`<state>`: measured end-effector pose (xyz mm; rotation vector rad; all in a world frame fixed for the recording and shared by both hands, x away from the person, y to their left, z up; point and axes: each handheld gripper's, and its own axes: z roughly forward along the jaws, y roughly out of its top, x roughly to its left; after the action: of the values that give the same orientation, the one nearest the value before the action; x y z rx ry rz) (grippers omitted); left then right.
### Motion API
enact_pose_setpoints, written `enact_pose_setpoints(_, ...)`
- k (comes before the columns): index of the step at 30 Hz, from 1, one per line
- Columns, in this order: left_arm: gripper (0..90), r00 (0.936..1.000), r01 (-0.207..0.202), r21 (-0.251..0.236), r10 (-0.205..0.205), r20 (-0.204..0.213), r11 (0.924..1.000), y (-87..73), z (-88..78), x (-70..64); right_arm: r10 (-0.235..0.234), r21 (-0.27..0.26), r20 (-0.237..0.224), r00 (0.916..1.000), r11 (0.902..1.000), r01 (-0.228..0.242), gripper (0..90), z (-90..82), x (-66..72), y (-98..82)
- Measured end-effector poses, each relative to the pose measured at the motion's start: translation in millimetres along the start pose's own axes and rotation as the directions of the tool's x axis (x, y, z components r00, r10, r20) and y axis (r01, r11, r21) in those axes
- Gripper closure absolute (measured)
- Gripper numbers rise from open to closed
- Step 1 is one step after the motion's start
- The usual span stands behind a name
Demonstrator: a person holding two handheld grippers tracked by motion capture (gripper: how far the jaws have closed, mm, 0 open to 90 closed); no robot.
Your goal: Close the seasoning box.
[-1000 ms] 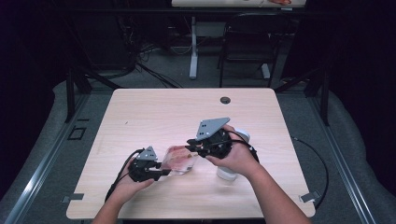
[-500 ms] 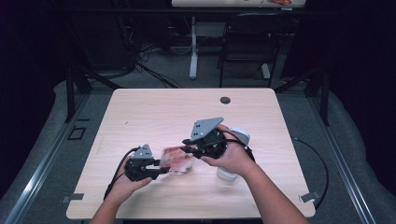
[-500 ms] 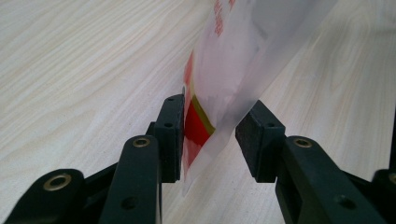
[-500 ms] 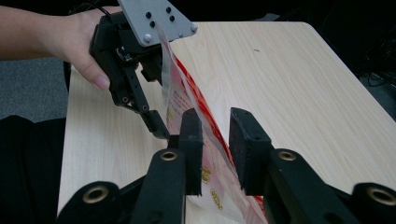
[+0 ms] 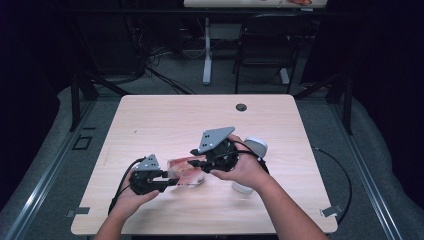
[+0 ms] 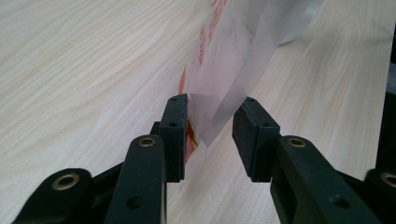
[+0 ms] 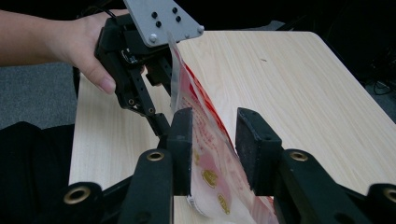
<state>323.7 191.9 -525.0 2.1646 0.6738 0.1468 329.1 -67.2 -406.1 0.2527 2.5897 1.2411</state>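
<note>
I've got a clear plastic bag (image 5: pixel 186 173) with red print stretched between both grippers, near the front middle of the table (image 5: pixel 165 120).

Left gripper (image 5: pixel 172 181): in its own view the bag's corner (image 6: pixel 219 102) sits between the pads. The left pad touches the printed edge; the right pad (image 6: pixel 250 135) stands off the film with a visible gap. So not clamped, jaws parted with the bag loose between them. Jaw gap wobbled a bit in the last moment and is back where it was.

Right gripper (image 5: pixel 196 159): jaws have just been opening. In its own view the bag (image 7: pixel 210 154) runs up between the pads, lying against the left pad; the right pad (image 7: pixel 254 149) is clear of it. Released, bag still in the gap.

From the right gripper view the bag stands on edge, tilted, rising toward the left gripper (image 7: pixel 156 100), whose grey plate (image 7: pixel 161 21) sits on top.

A white cylinder-like thing (image 5: pixel 250 155) stands just behind my right hand (image 5: pixel 245 170), partly hidden; can't tell what it is. Small dark hole (image 5: pixel 241 107) at the table's far edge, well apart from the work.
</note>
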Motion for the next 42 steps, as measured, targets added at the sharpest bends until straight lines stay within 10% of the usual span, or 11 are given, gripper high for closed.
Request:
enact_pose_setpoints(23,63.4,0.9994,0.03,-0.03,-0.031,-0.016,0.9991,-13.0,-12.5,-0.6,0.032,-0.077,-0.059,0.9977,0.9963,-0.037,62.1,-8.6,6.0,11.0)
enact_pose_setpoints(33,58.0,0.9976,0.048,-0.021,-0.049,-0.049,0.9986,-18.9,-15.6,0.6,0.072,-0.096,0.026,0.997,0.993,-0.069,60.8,-29.0,-5.4,-3.4)
enact_pose_setpoints(42,57.8,0.9959,0.059,-0.029,-0.061,-0.066,0.9978,-22.9,-20.5,1.2,0.173,-0.141,0.164,0.9711,0.9785,-0.151,64.9,-56.4,-25.8,-21.5)
